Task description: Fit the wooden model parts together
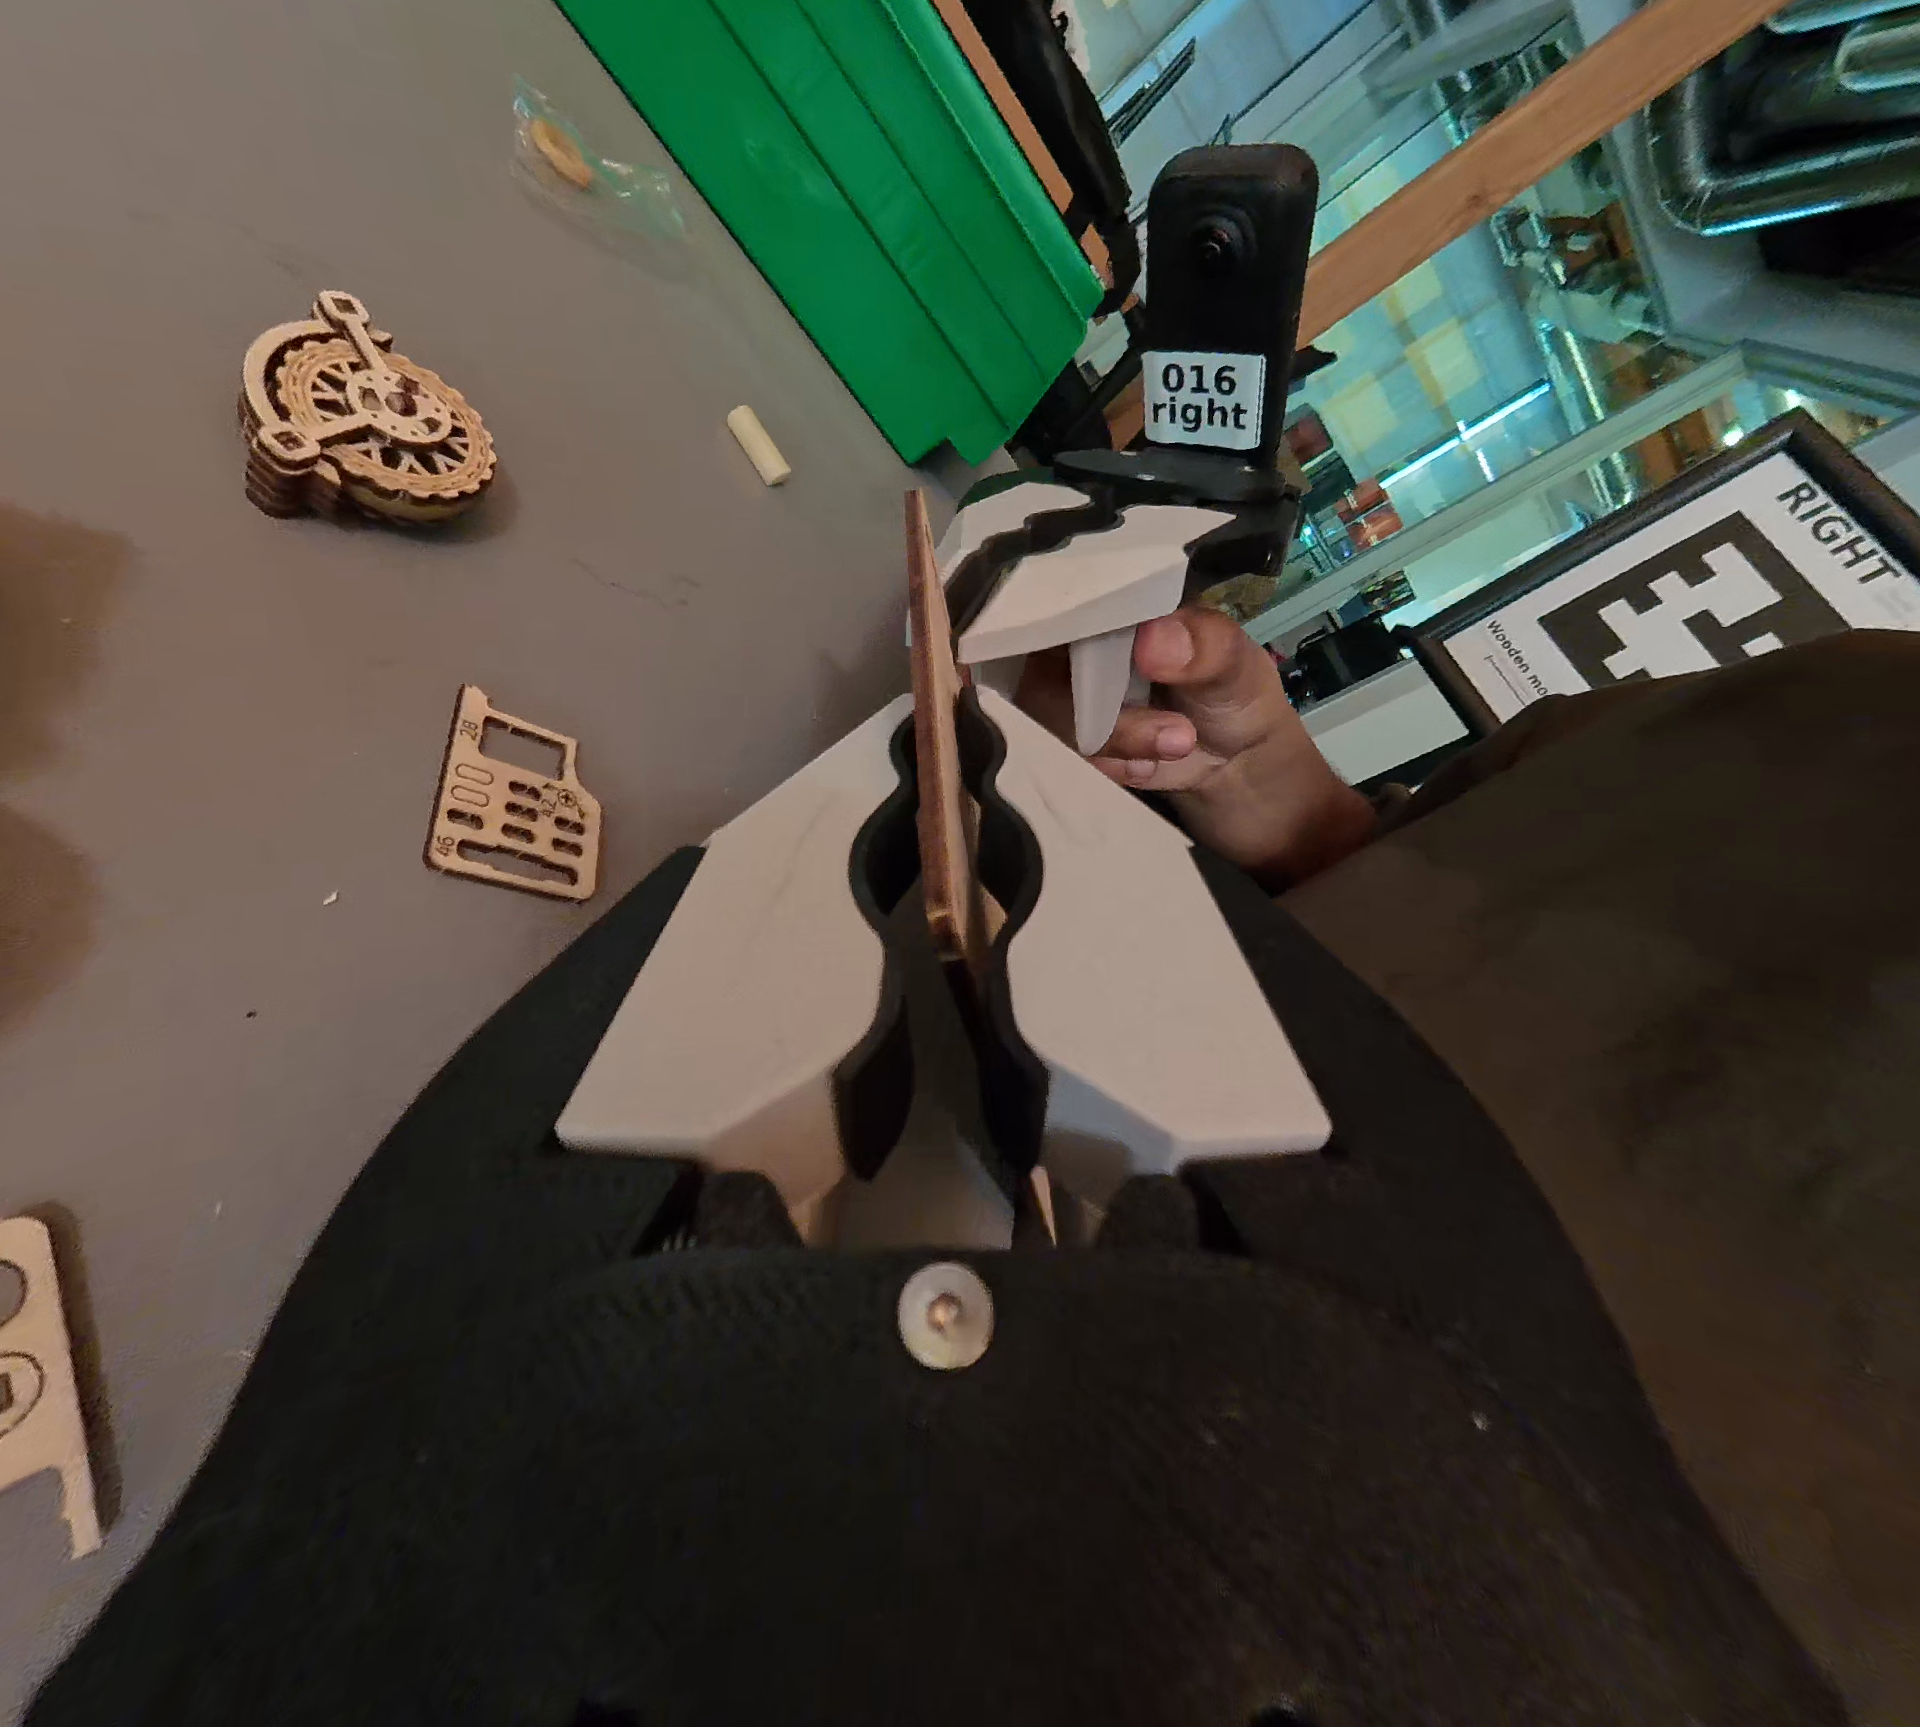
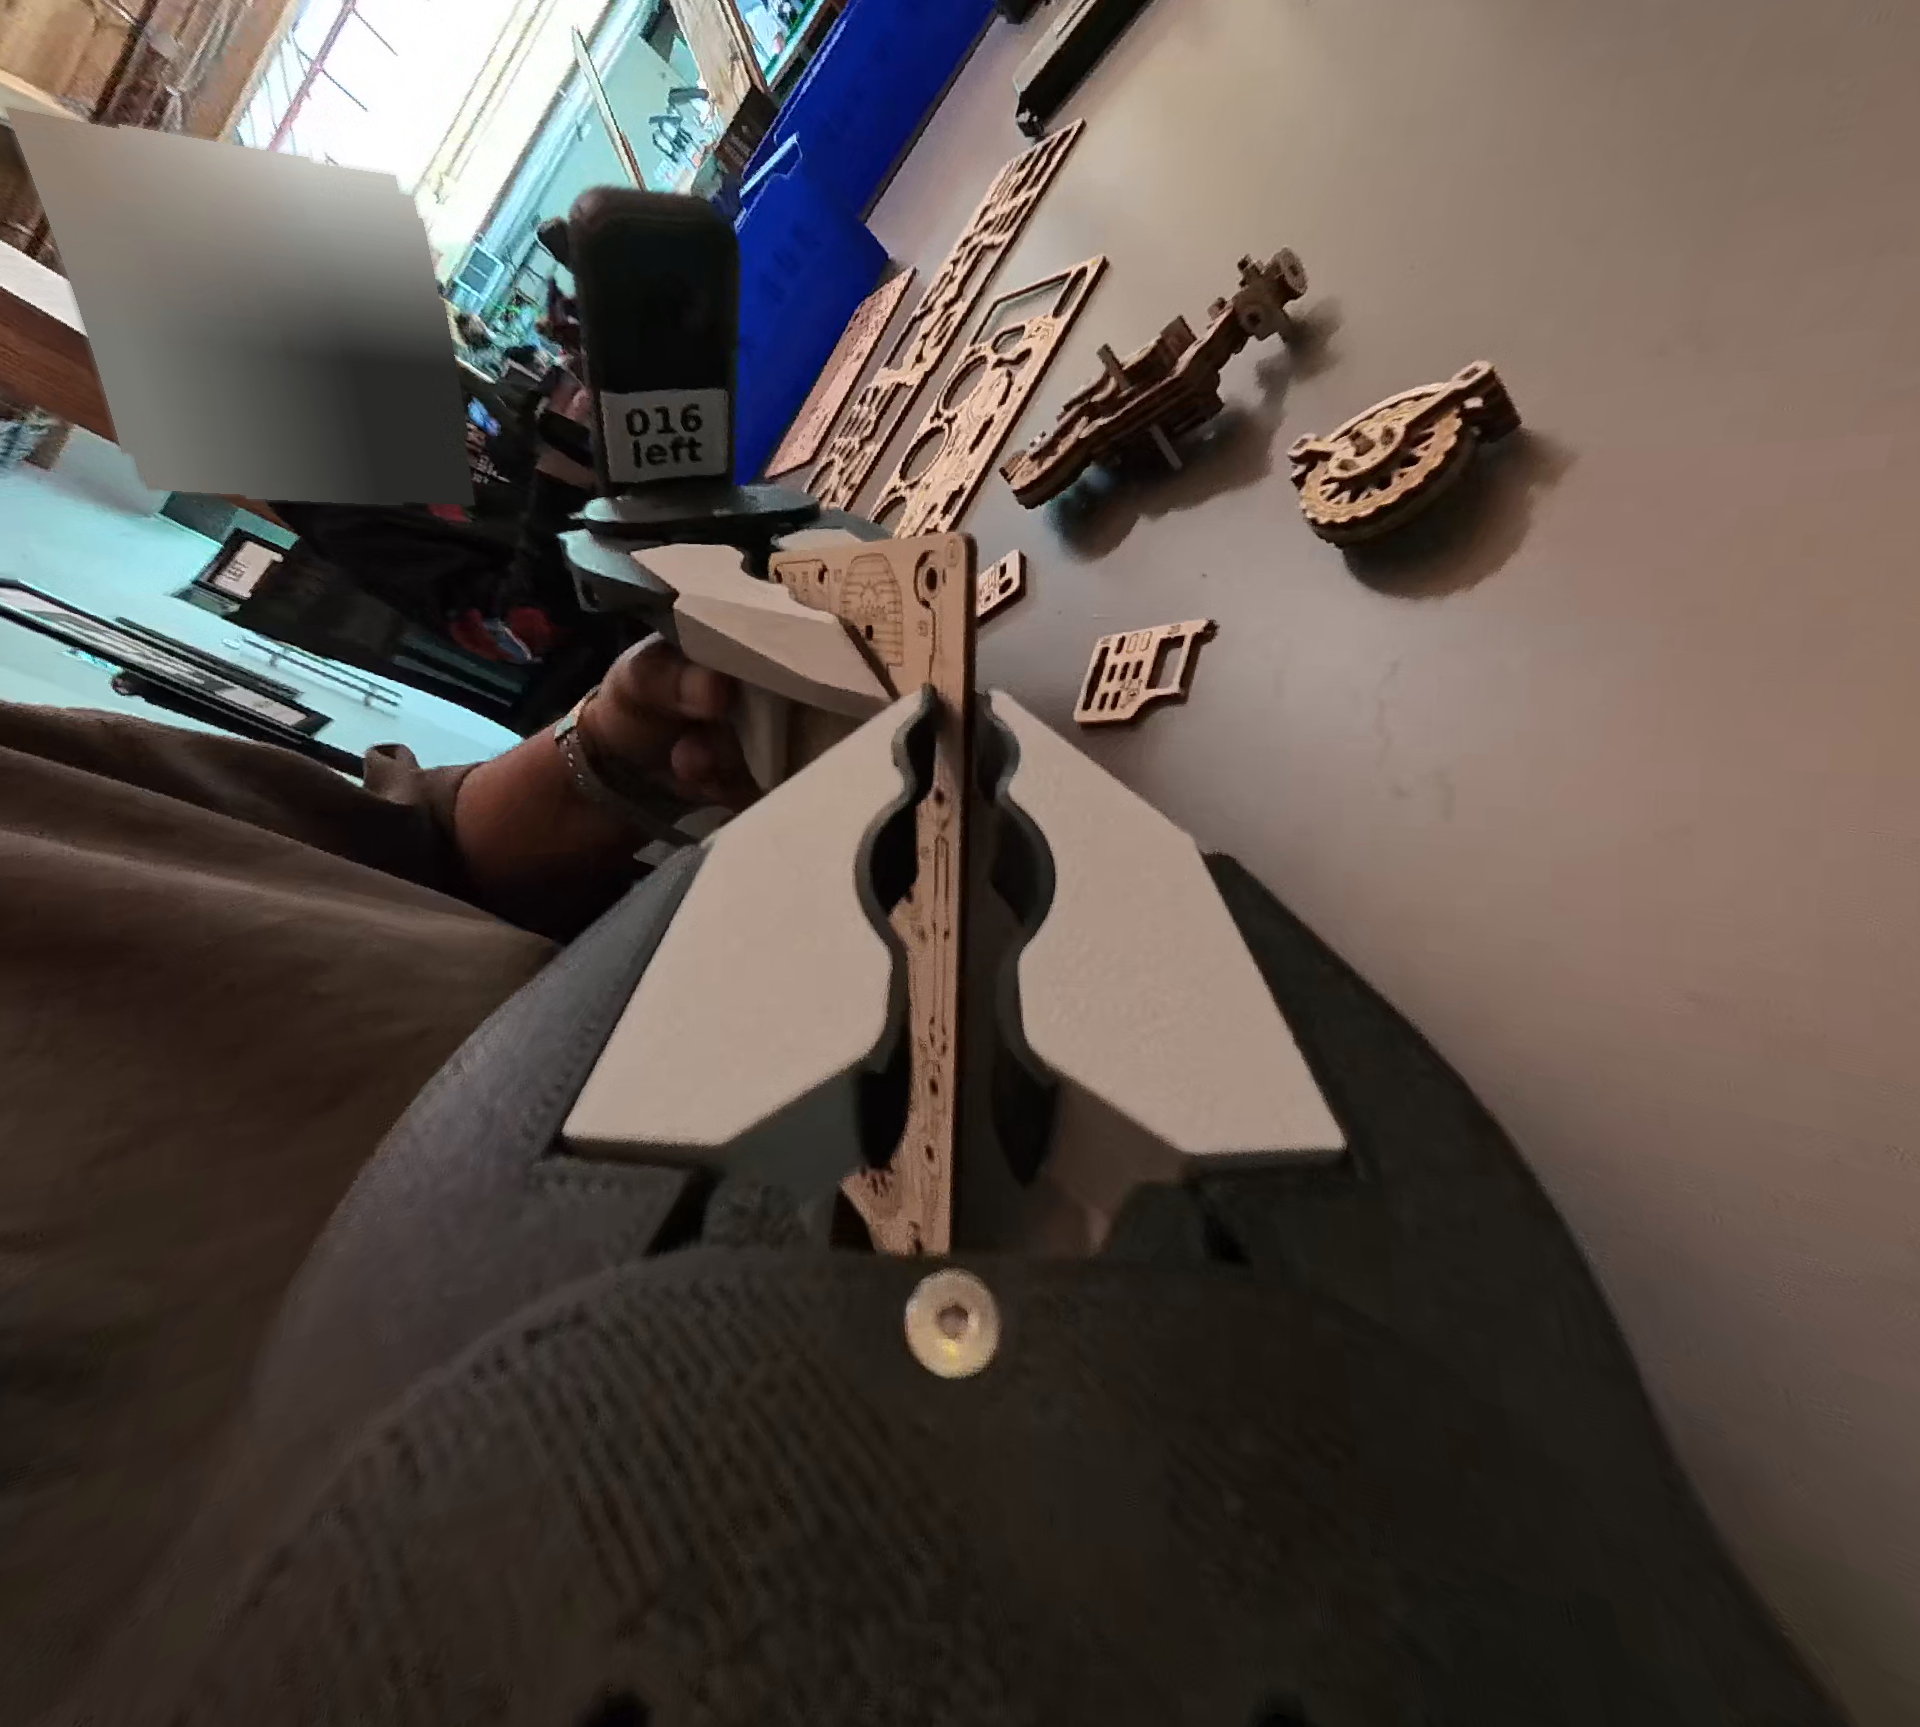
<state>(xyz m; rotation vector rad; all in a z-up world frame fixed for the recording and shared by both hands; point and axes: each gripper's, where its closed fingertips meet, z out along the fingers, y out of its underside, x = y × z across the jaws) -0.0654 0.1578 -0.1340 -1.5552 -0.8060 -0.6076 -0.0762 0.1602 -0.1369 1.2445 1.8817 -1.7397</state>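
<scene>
In the left wrist view, the left hand-held gripper point(image 1: 940, 804) is clamped on a thin wooden panel point(image 1: 938, 690), seen edge-on and standing up between its white fingers. The right hand-held gripper point(image 1: 971, 581) meets the same panel from the far side, its fingers closed against the upper part, with a person's hand point(image 1: 1205, 711) on its trigger. On the grey surface point(image 1: 260, 67) to the left lie an assembled wooden wheel piece point(image 1: 364, 410), a small flat slotted part point(image 1: 514, 794), a short pale stick point(image 1: 758, 444) and a clear plastic bag point(image 1: 582, 160) holding a small wooden ring. A green case point(image 1: 769, 108), shut, lies farther back. A pale cut-out sheet point(image 1: 42, 1365) shows at the left edge.

In the right wrist view, the right hand-held gripper point(image 2: 945, 742) is closed on the engraved wooden panel point(image 2: 940, 898), which runs up between its fingers. The left hand-held gripper point(image 2: 831, 628) grips the panel's top corner from the left. On the surface point(image 2: 1558, 171) to the right sit the wheel piece point(image 2: 1403, 456), a long built-up wooden assembly point(image 2: 1143, 399), the slotted part point(image 2: 1138, 669), a smaller part point(image 2: 1000, 581) and several punched-out sheets point(image 2: 966, 358). A blue case point(image 2: 862, 108) lies behind them.
</scene>
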